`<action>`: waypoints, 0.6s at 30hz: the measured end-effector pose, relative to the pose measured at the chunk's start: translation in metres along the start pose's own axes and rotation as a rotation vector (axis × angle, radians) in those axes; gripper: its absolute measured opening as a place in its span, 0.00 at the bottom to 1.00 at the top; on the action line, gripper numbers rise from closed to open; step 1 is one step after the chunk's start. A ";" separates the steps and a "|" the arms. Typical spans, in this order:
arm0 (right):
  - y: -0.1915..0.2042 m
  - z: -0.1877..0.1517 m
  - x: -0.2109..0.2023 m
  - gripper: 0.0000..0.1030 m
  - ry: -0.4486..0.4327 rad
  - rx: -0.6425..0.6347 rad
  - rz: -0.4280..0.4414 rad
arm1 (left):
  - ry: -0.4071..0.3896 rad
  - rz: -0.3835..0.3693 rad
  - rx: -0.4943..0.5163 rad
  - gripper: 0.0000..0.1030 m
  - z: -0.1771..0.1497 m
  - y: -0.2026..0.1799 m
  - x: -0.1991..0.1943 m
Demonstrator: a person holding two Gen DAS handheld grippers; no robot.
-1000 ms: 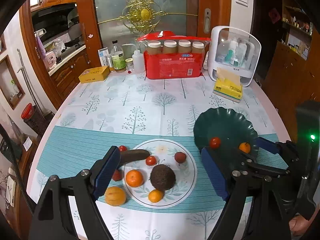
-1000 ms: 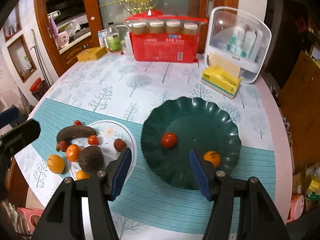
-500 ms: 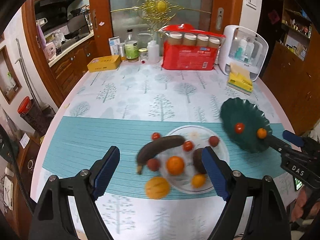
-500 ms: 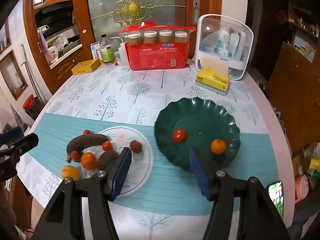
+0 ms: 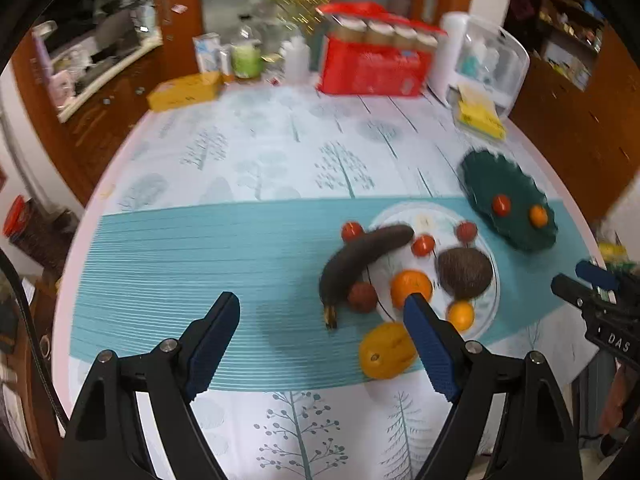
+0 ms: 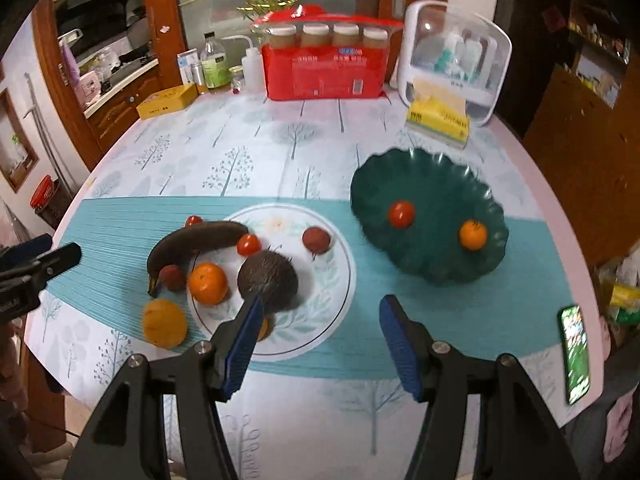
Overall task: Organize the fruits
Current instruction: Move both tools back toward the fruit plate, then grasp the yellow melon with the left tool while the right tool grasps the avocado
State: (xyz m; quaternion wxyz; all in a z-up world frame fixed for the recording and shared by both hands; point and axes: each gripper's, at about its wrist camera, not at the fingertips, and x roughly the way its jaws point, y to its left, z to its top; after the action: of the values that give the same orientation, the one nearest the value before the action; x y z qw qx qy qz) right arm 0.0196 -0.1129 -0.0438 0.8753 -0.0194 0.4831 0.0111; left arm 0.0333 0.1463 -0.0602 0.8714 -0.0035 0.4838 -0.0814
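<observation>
Both your grippers hold nothing, jaws wide open: the left gripper [image 5: 320,316] and the right gripper [image 6: 320,312]. The dark banana [image 5: 362,260] lies just up and right of your left jaws, slanting from lower left to upper right, half on the white plate [image 6: 340,280]. Your left hand is nearer; the green plate [image 6: 432,184] sits at right.

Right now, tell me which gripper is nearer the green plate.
Right. Right gripper hovers just before the green plate; left gripper is off past the white plate and banana.
</observation>
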 end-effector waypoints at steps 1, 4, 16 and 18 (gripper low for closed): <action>0.002 -0.001 0.002 0.59 0.008 0.002 0.000 | 0.014 -0.022 0.011 0.80 -0.003 -0.002 0.005; 0.007 -0.005 0.008 0.59 0.023 -0.003 0.001 | 0.055 -0.089 0.049 0.80 -0.012 -0.013 0.018; 0.012 0.021 0.065 0.59 0.072 -0.012 0.125 | 0.199 -0.169 0.103 0.79 -0.036 -0.040 0.075; 0.015 0.024 0.074 0.59 0.084 -0.029 0.134 | 0.213 -0.174 0.097 0.78 -0.039 -0.040 0.081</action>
State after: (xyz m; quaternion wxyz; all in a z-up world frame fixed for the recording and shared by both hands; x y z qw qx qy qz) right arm 0.0788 -0.0971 -0.0941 0.8511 -0.0002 0.5195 0.0758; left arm 0.0370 0.0980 -0.1456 0.8037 0.0052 0.5671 -0.1799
